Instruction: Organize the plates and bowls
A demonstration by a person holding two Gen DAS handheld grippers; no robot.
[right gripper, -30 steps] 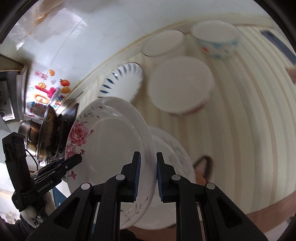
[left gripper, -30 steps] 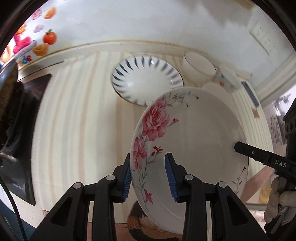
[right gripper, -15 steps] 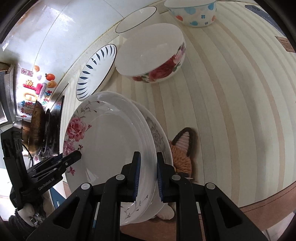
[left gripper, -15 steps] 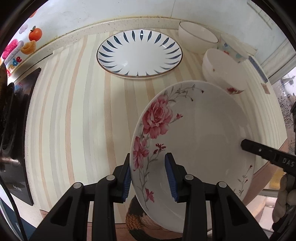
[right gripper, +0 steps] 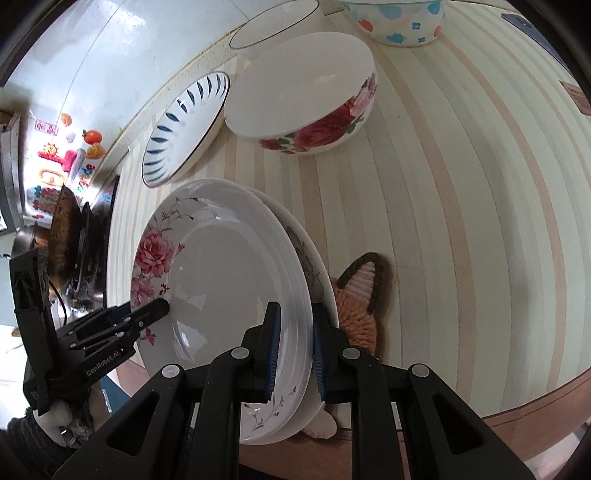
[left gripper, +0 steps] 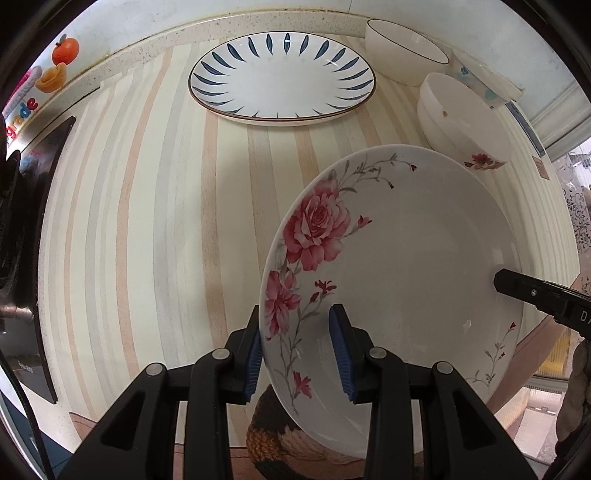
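A white ceramic plate painted with pink roses (left gripper: 399,266) is held tilted above a cream and tan striped table (left gripper: 147,221), gripped from opposite rims by two black hand-held tools with blue pads. The left tool (left gripper: 299,347) has its pads set one on each face of the plate's near rim; whether they press firmly or only bracket it cannot be told. The right tool (right gripper: 293,350) is clamped on the far rim. Holding both sides probably keeps the wide, slippery plate steady while it is carried.

Directly beneath it lies a second white plate with a grey flower (right gripper: 314,266), resting on an orange knitted fox-shaped mat (right gripper: 358,299); the rose plate seems meant to stack there, or has just been raised from it.

At the back of the table sit a white plate with dark blue petal marks (left gripper: 282,77), a white bowl with red roses (right gripper: 306,99), a plain white bowl with a dark rim (left gripper: 406,55), and a bowl with blue and orange spots (right gripper: 399,22), partly cut off. A gloved hand (right gripper: 55,424) shows only at the frame edge.
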